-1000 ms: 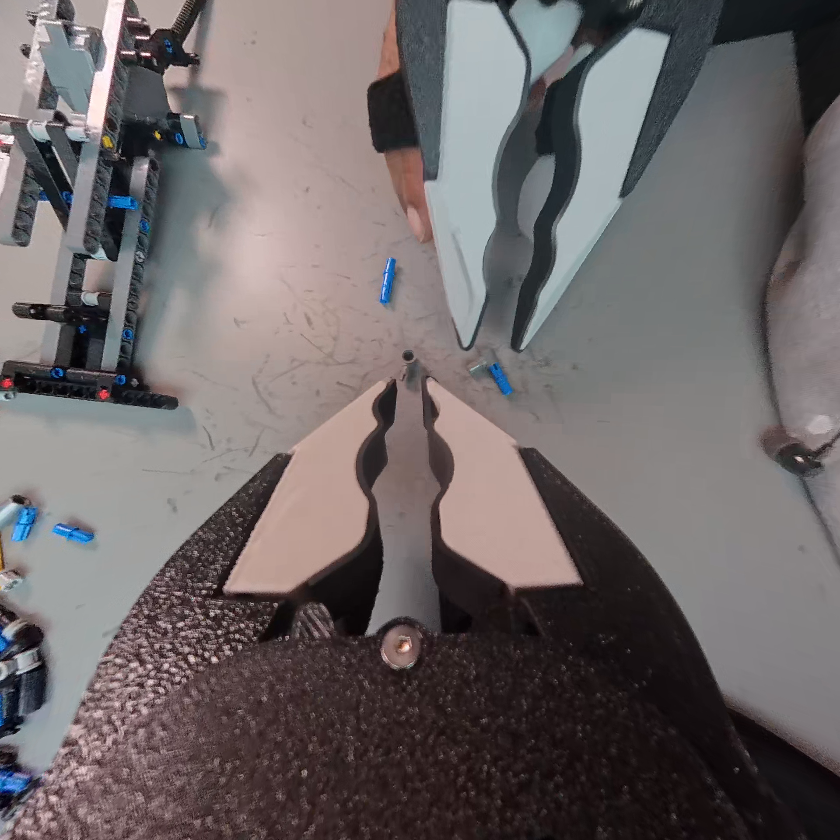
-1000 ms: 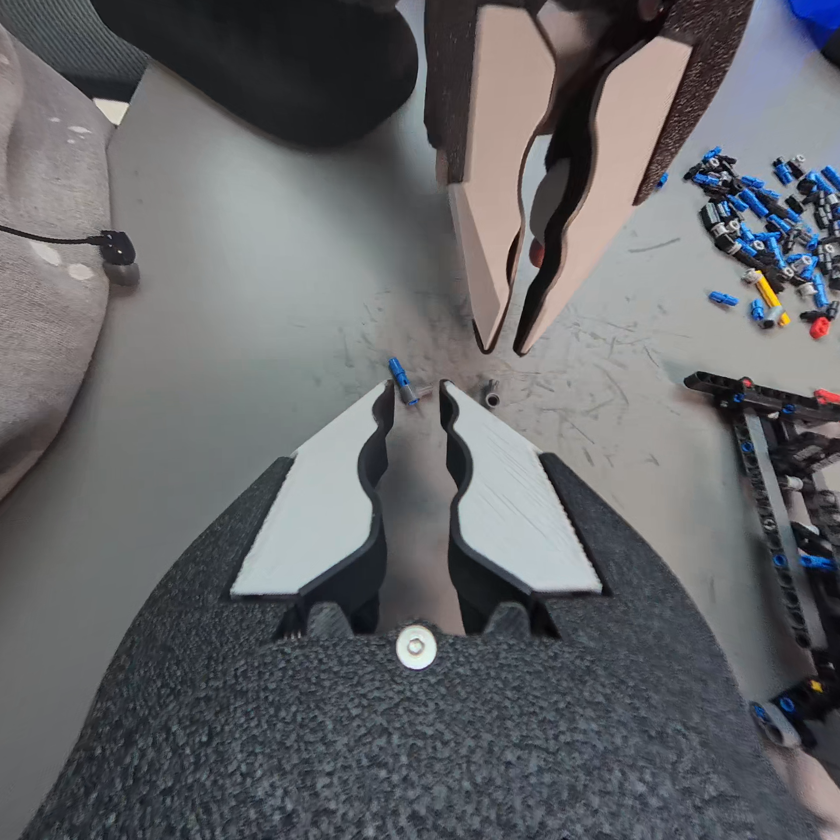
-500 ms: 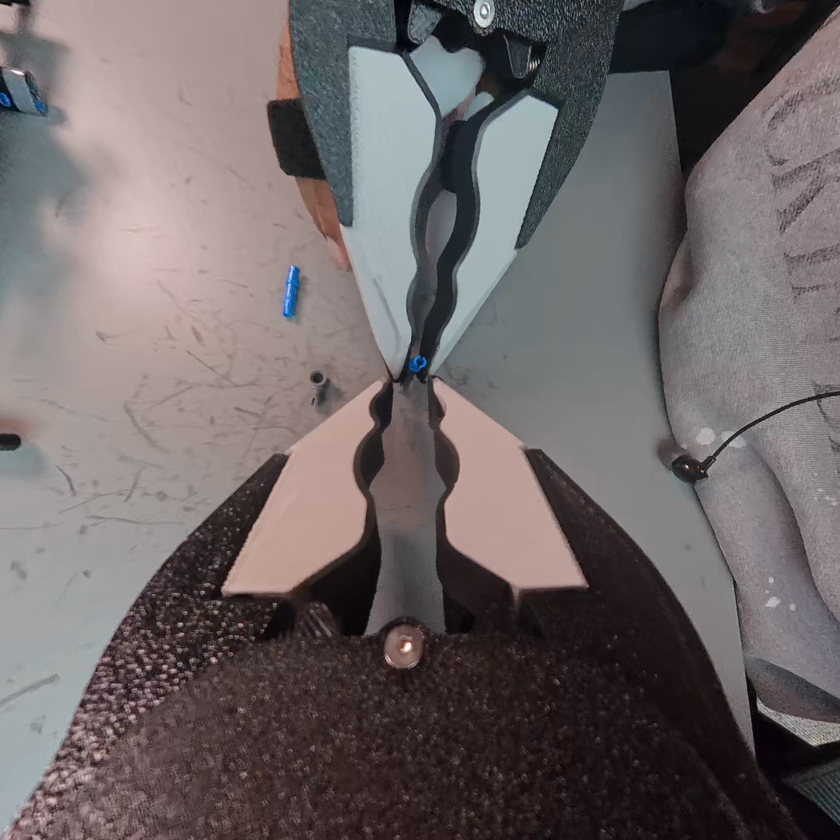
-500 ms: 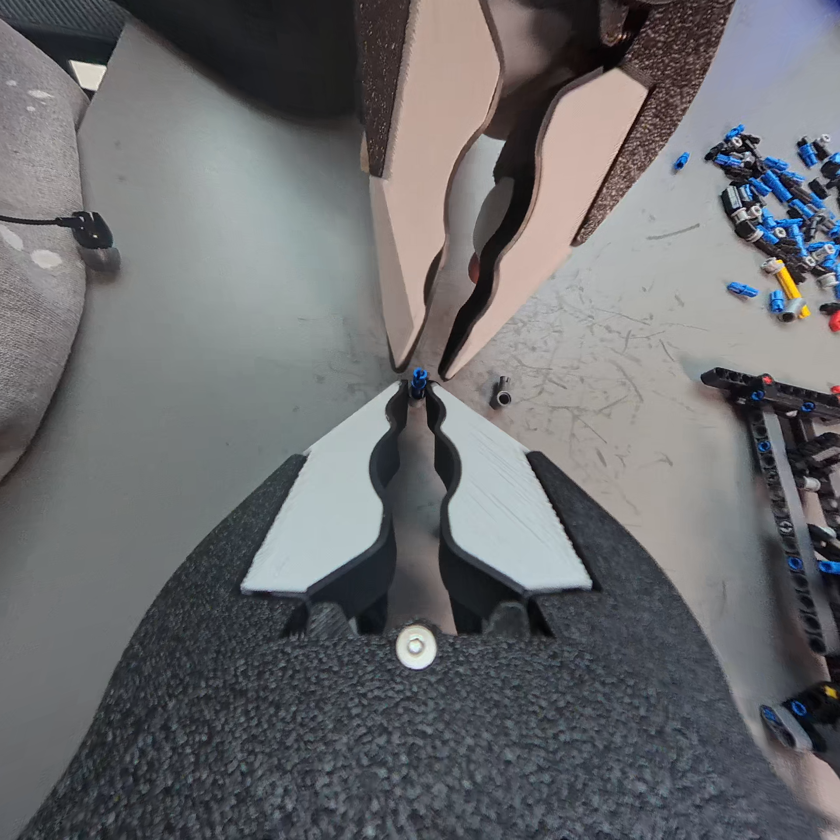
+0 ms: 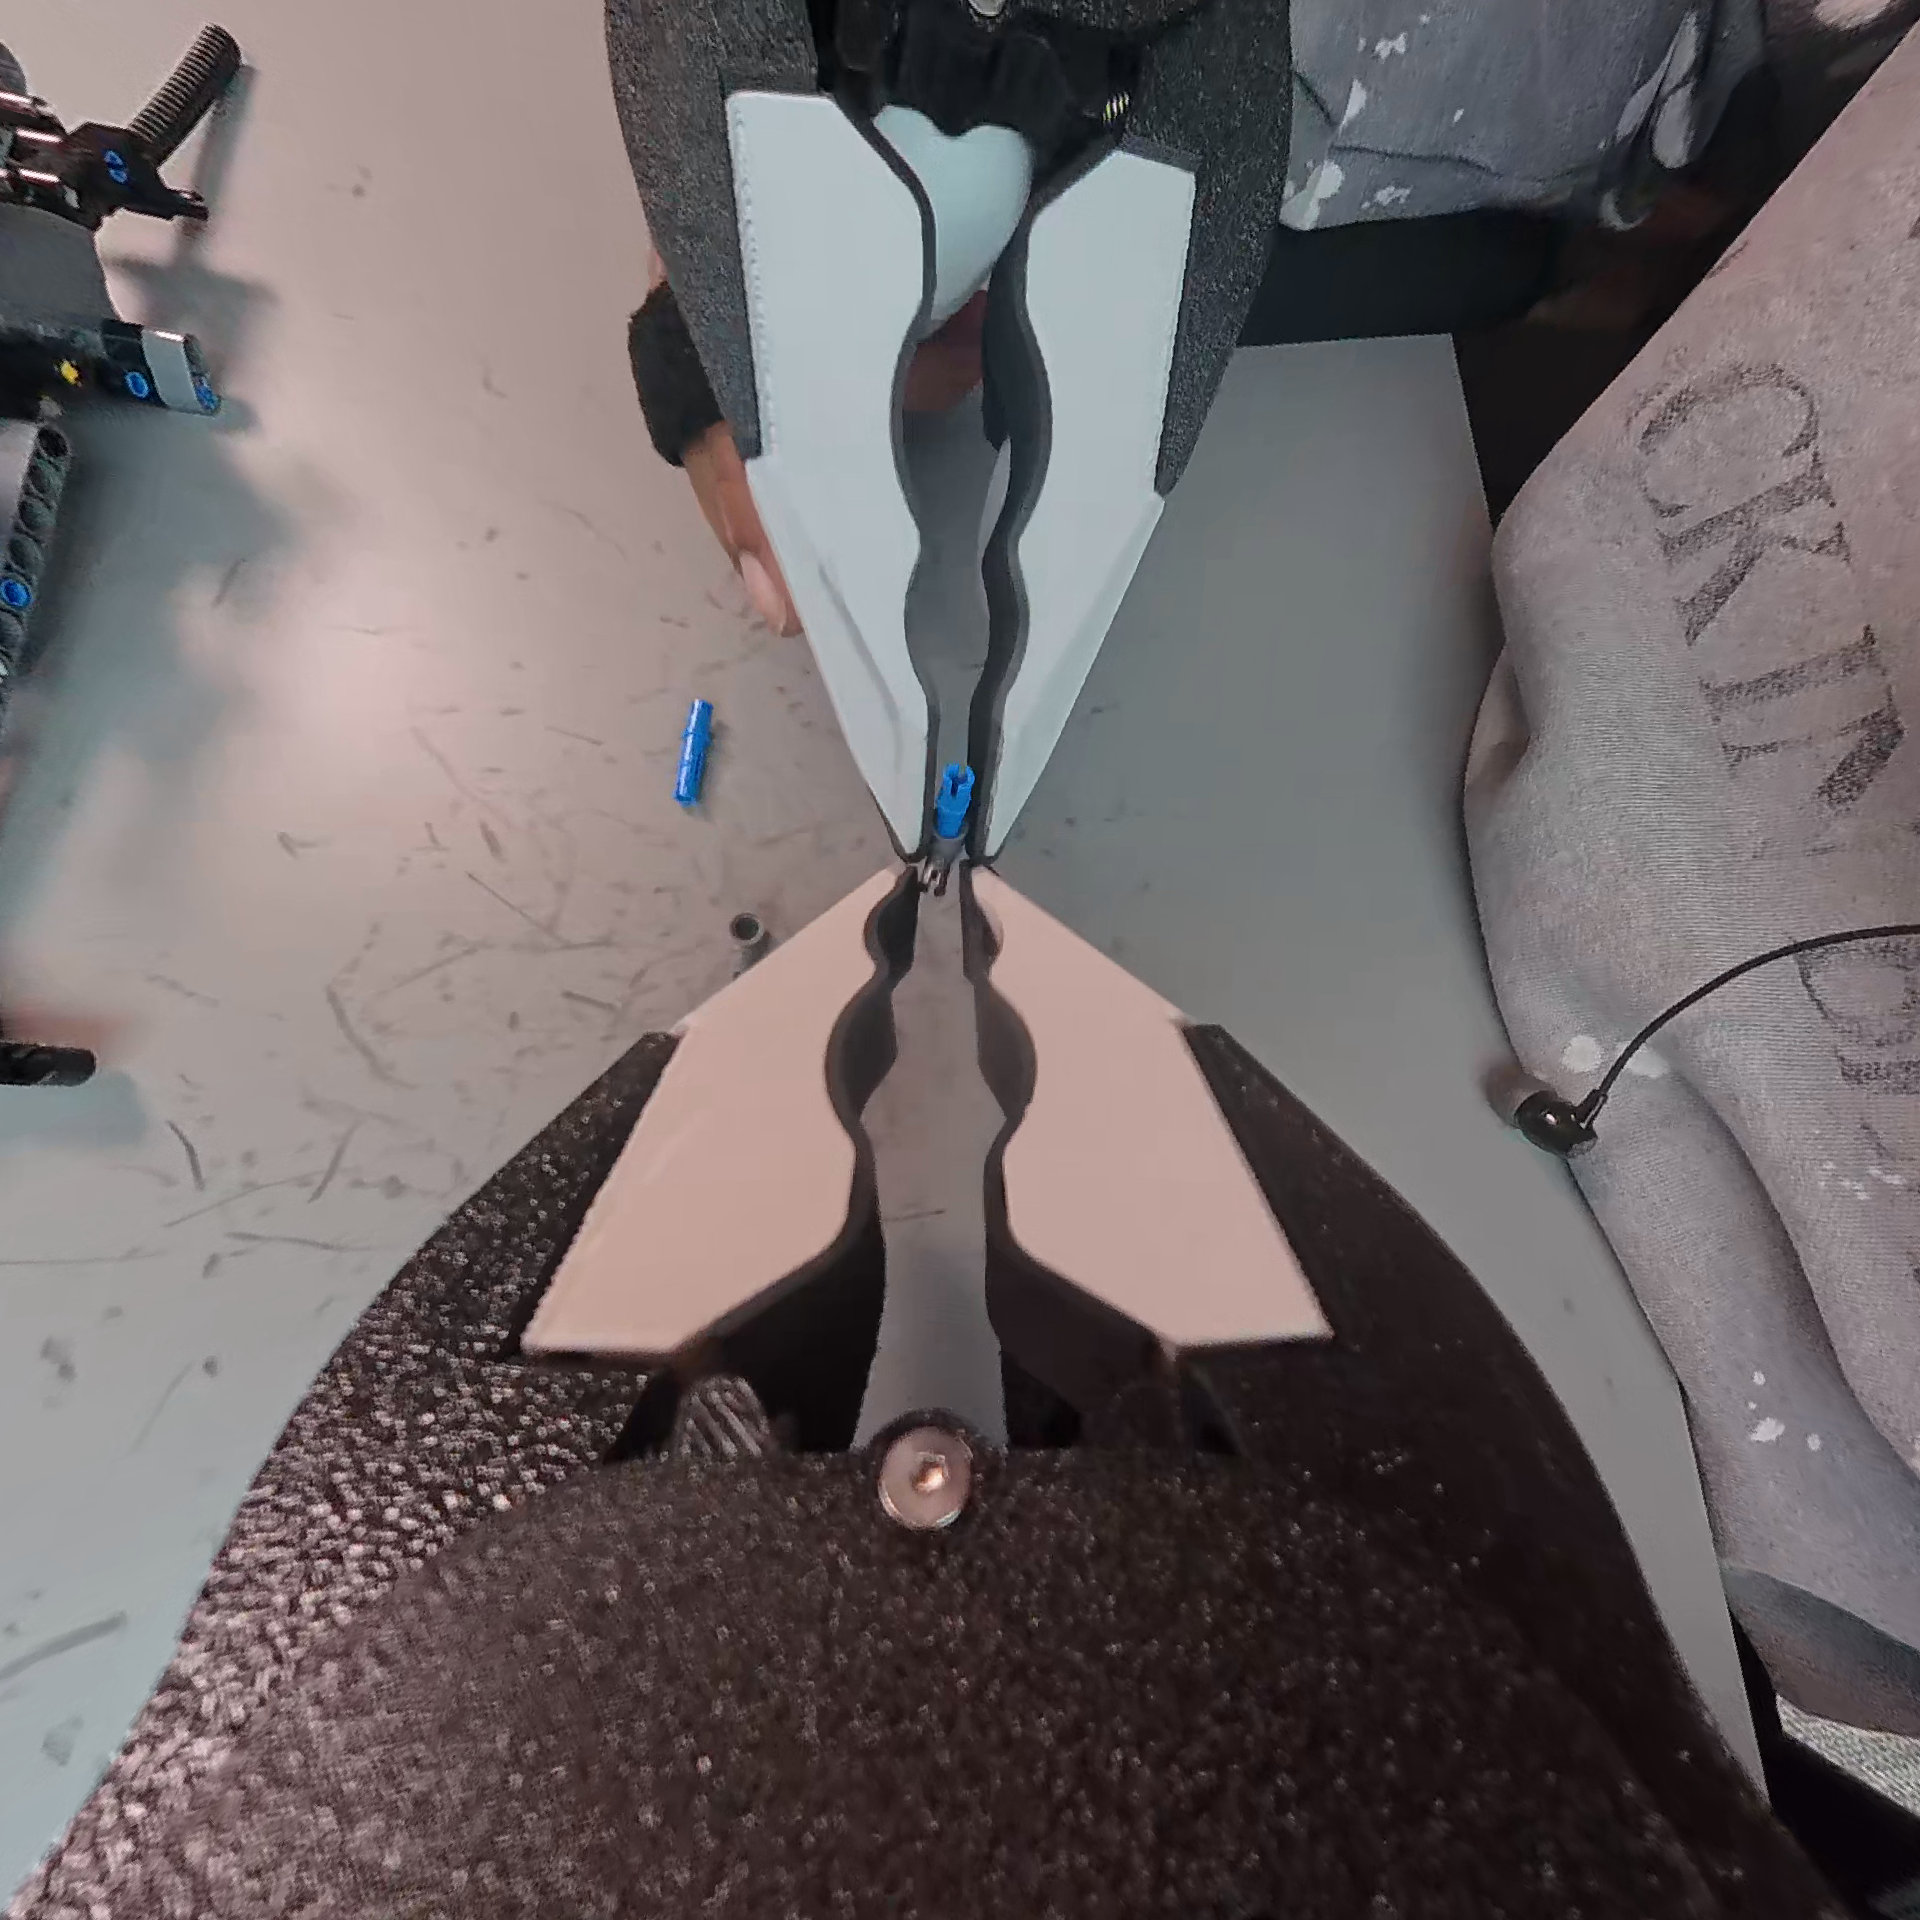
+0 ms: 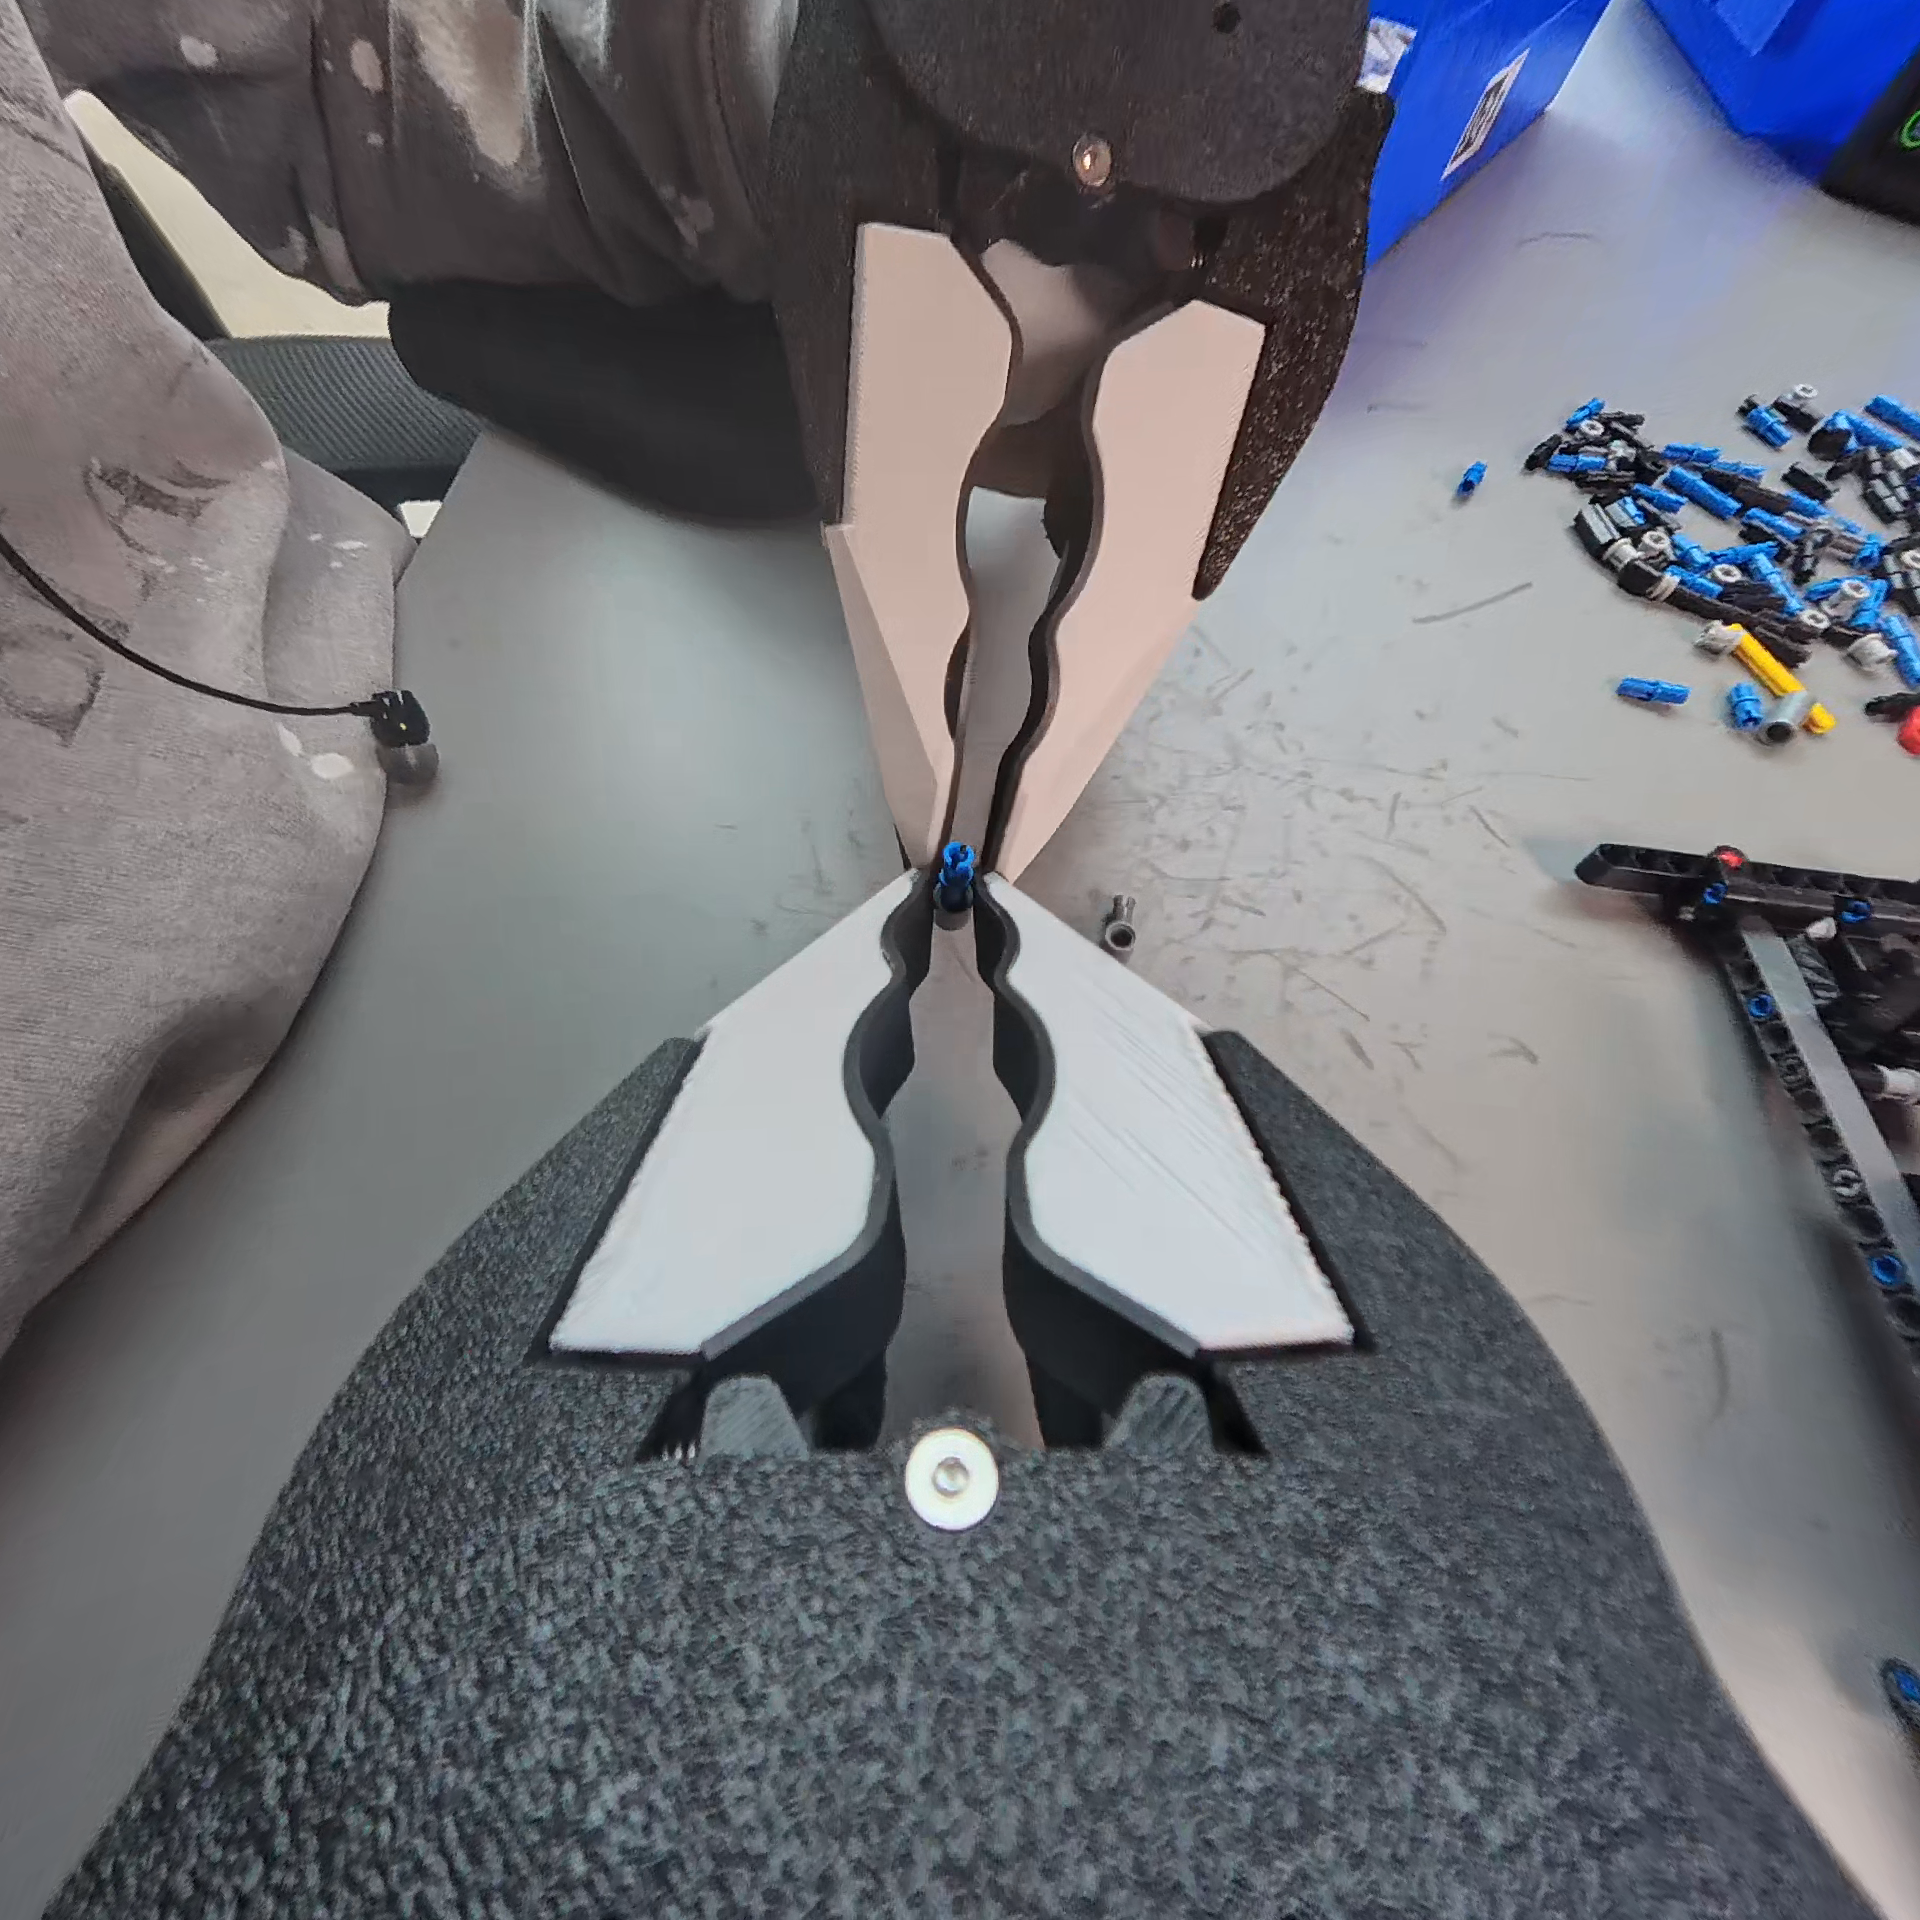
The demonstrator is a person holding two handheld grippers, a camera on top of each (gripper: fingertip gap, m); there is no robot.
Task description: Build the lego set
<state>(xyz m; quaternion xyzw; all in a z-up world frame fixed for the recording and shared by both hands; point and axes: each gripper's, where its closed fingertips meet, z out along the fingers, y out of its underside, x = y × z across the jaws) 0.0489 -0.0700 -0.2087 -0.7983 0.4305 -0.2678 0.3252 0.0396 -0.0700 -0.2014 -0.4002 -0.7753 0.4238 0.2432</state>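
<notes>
1. Two grippers meet tip to tip above the grey table (image 5: 1278, 727).
2. Right gripper (image 6: 948, 902) is clamped on one blue pin (image 6: 954, 871) with a grey piece at its end.
3. Left gripper (image 5: 940, 878) is nearly closed at that grey end — actual grip unclear.
4. One loose blue pin (image 5: 694, 750) and one grey sleeve (image 5: 746, 930) lie nearby.
5. One parts pile (image 6: 1756, 566), one partly built frame (image 6: 1787, 987) — both well apart.

I could make out writing in only two places. Dark, faded printed lettering ran across the grey garment (image 5: 1714, 727) at the table's edge, large in the left wrist view and only partly visible in the right. A white sticker (image 6: 1481, 120) with dark print sat on the blue box (image 6: 1455, 187), too blurred to read.
</notes>
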